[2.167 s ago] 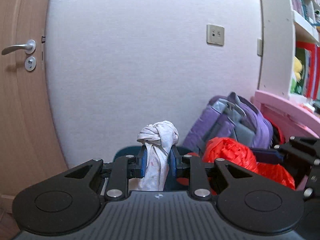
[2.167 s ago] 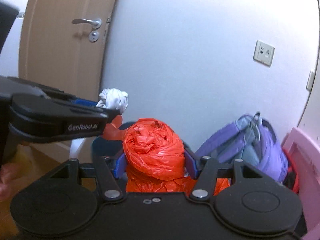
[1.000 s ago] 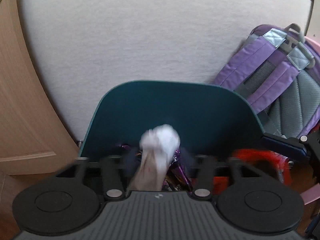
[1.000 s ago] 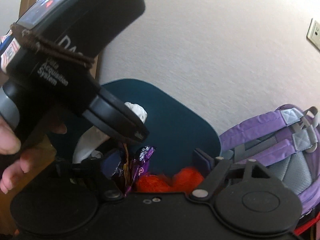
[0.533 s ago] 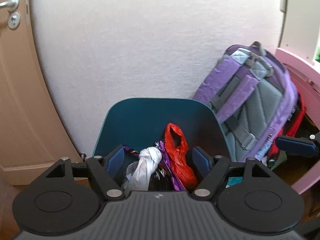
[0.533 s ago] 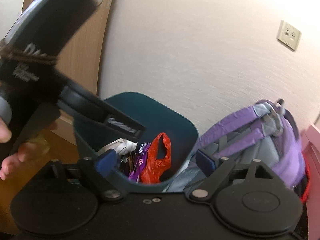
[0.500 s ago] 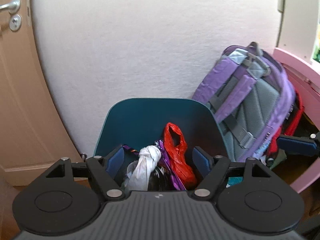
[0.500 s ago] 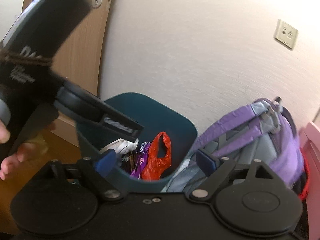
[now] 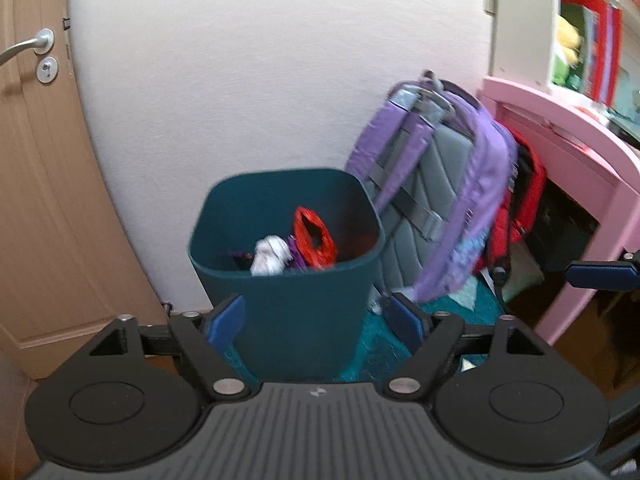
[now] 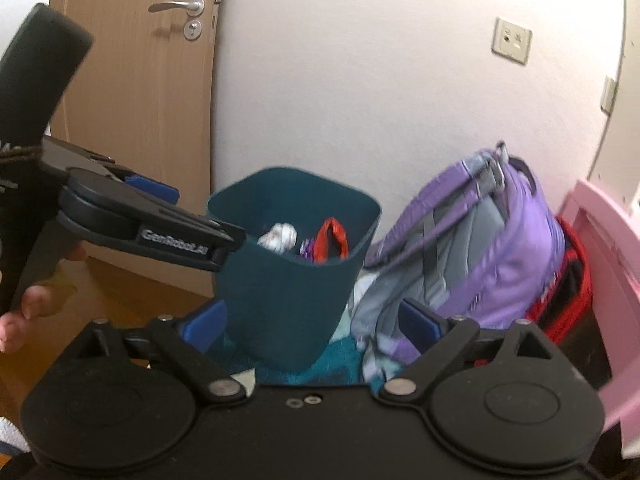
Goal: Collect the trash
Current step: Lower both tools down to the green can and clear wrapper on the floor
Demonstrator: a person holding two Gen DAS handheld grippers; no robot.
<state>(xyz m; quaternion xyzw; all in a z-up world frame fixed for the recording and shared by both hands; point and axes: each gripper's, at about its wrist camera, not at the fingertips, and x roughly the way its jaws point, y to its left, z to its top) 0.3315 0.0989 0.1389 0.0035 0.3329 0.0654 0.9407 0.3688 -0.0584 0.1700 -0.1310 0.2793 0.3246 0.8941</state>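
A dark teal bin point(image 9: 296, 312) point(image 10: 280, 300) stands on the floor against the white wall. Inside it lie a knotted white bag point(image 9: 270, 258) point(image 10: 280, 237), a red bag point(image 9: 314, 240) point(image 10: 330, 242) and purple wrappers point(image 9: 294, 254). My left gripper point(image 9: 316, 318) hangs back from the bin, its jaws opening with nothing between the blue pads. My right gripper point(image 10: 312, 322) is likewise drawn back, jaws opening and empty. The left gripper's body point(image 10: 152, 224) crosses the right wrist view at the left, and a right fingertip point(image 9: 600, 276) shows in the left wrist view.
A purple and grey backpack point(image 9: 436, 200) point(image 10: 480, 248) leans on the wall right of the bin, with a red bag point(image 9: 520, 208) behind it. A pink desk point(image 9: 568, 128) stands at the right, a wooden door point(image 9: 36, 184) at the left. A teal rug point(image 9: 392, 344) lies under the bin.
Both grippers let go of the white and red bags, which now lie in the bin. Both then pulled back and up from the bin, jaws spreading wider.
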